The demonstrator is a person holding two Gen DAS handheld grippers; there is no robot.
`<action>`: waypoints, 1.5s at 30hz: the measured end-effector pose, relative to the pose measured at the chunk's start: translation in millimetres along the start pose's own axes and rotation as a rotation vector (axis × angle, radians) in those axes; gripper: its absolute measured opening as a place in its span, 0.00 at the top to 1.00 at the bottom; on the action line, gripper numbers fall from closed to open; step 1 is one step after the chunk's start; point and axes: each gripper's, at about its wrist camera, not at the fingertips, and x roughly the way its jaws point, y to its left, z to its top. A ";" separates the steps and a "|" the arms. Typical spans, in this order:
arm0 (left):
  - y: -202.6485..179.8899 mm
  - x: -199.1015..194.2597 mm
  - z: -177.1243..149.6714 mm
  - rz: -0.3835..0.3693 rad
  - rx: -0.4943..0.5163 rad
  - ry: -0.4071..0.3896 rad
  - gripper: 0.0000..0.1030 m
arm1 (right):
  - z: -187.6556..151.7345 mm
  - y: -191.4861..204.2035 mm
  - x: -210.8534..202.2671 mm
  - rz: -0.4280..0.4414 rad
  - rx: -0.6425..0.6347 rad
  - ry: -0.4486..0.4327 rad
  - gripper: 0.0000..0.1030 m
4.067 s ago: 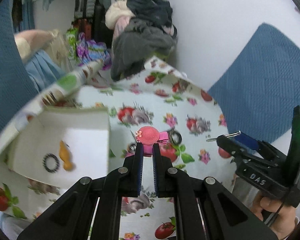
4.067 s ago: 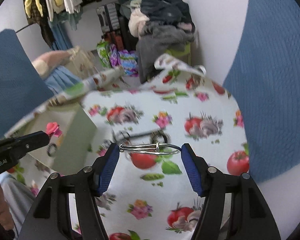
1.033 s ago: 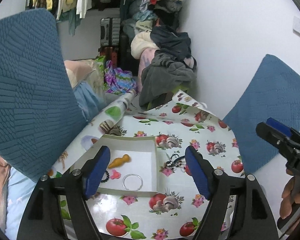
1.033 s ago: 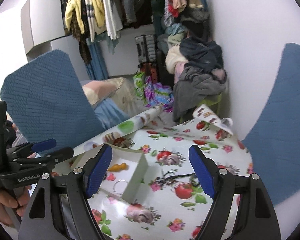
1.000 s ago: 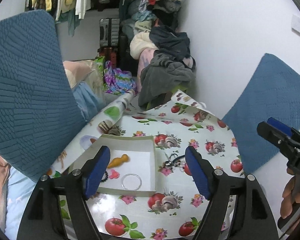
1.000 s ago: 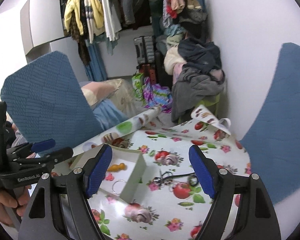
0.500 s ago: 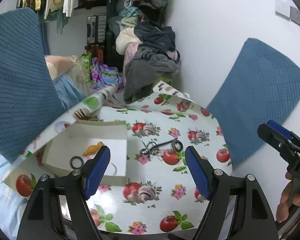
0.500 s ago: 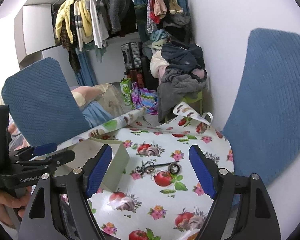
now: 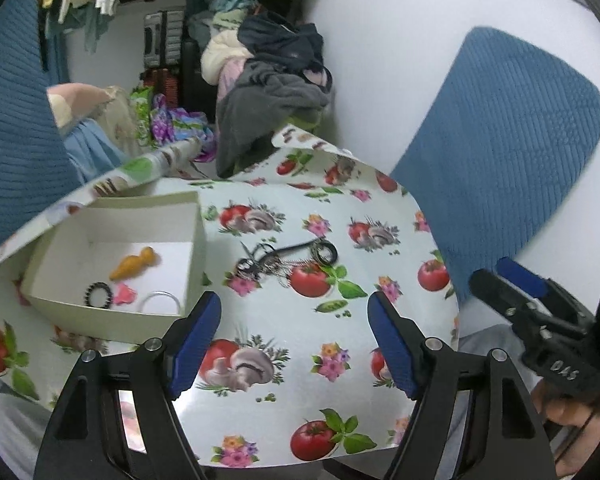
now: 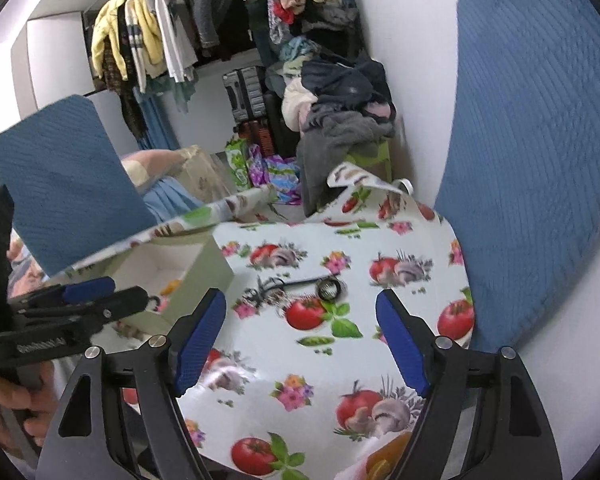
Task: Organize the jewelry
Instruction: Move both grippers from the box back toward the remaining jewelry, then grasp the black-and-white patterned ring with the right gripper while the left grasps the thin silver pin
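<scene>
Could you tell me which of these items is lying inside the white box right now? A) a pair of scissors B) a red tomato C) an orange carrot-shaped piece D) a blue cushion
C: the left wrist view shows the orange carrot-shaped piece on the floor of the white box, beside a black beaded ring, a pink piece and a silver ring.
</scene>
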 end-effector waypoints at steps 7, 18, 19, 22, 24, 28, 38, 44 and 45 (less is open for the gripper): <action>0.4 42.8 -9.5 -0.026 0.002 0.027 0.38 | -35.2 -24.5 37.8 -0.012 0.012 0.033 0.34; 13.7 108.3 -4.1 -0.009 -0.014 0.087 0.54 | -31.9 -45.4 108.5 0.039 0.048 0.092 0.38; 14.7 113.4 -3.3 -0.007 -0.017 0.093 0.57 | -29.8 -47.1 114.7 0.048 0.051 0.099 0.38; 16.8 130.7 -0.6 0.002 -0.021 0.110 0.58 | -22.5 -51.8 136.5 0.075 0.056 0.127 0.38; 17.7 142.4 1.0 0.011 -0.018 0.119 0.58 | -18.6 -54.4 152.8 0.090 0.051 0.150 0.38; 17.5 160.6 5.7 0.026 0.000 0.132 0.58 | -15.8 -58.5 188.8 0.104 0.036 0.217 0.39; 33.5 204.3 30.8 0.054 -0.065 0.189 0.65 | -16.9 -60.6 260.8 0.110 0.011 0.345 0.42; 34.3 226.6 45.7 0.107 -0.072 0.257 0.67 | -21.8 -59.5 281.4 0.090 -0.030 0.386 0.50; 33.9 230.0 47.8 0.123 -0.067 0.271 0.67 | -22.1 -60.1 283.7 0.085 -0.034 0.391 0.51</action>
